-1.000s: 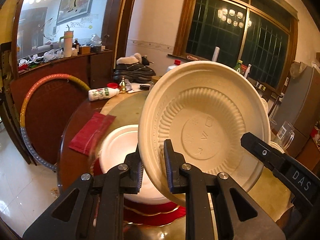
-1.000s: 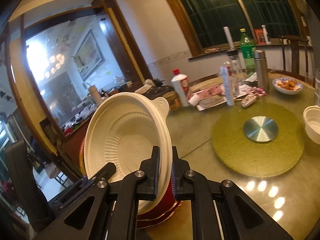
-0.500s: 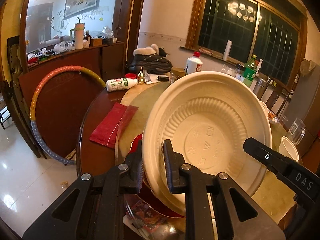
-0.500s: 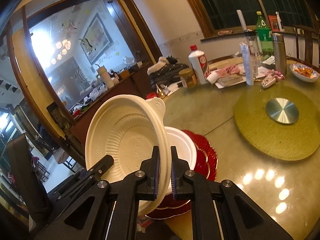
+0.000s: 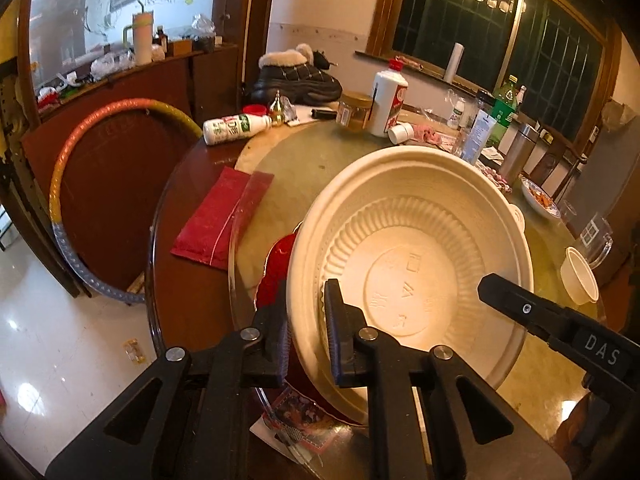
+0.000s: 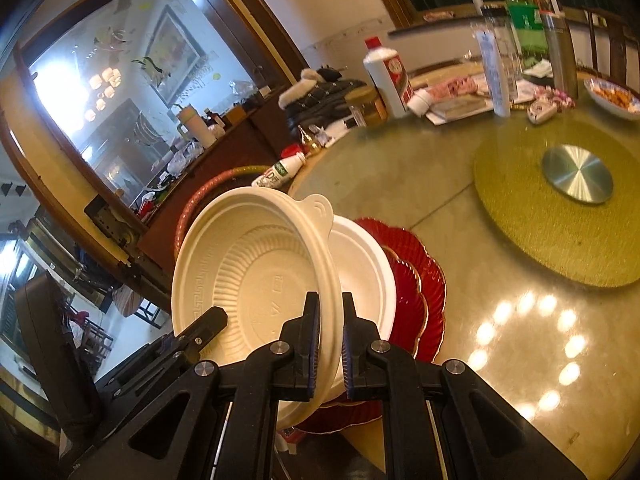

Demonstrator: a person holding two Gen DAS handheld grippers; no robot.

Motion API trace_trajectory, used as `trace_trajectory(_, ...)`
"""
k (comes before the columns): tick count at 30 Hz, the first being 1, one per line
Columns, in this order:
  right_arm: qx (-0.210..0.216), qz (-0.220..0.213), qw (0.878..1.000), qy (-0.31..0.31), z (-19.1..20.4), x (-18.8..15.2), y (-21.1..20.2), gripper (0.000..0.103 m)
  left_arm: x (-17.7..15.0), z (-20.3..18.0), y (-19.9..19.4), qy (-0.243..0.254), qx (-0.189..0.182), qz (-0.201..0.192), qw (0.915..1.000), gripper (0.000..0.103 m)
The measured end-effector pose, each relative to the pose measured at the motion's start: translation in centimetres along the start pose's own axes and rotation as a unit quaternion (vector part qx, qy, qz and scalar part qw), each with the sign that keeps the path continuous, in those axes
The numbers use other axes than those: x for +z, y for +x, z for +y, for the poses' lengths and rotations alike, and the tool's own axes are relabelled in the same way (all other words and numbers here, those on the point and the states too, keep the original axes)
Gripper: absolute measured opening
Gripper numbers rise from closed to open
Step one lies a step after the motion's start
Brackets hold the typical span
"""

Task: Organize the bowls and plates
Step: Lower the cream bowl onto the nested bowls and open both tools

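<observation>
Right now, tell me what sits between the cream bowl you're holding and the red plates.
A white bowl sits there, resting on the red plates under the tilted cream bowl. The right wrist view shows it.

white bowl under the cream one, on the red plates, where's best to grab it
Probably the white bowl's thin rim, on the exposed side toward the table's middle. It sits upright and nested on the red plates, with the tilted cream bowl covering its other side. One finger inside, one outside.
</observation>
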State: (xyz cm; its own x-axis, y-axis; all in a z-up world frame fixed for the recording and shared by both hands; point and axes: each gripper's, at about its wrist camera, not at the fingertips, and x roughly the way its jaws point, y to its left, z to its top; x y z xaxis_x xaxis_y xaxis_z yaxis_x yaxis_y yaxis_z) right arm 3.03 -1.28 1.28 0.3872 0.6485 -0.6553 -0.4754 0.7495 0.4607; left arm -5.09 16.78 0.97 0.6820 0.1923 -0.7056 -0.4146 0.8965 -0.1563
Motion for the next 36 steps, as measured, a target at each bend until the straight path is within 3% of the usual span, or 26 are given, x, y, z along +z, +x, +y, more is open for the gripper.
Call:
trace_trajectory(8, -0.004, 0.025, 1.0, 0.013, -0.5, 0.4, 1.0, 0.009, 0.8, 0.8, 0.8, -0.016, -0.035, 0.049, 0.9981, 0.011)
trace_trajectory(18, 0.0, 0.048, 0.999, 0.019, -1.0, 1.5, 1.7, 0.01, 1.8, 0.8, 1.5, -0.031, -0.052, 0.091, 0.994, 0.01)
trace_trajectory(36, 0.008, 0.097, 0.994, 0.041, -2.6, 3.5, 2.9, 0.01, 3.9, -0.8, 2.6, -0.019, -0.043, 0.163, 0.9855, 0.01)
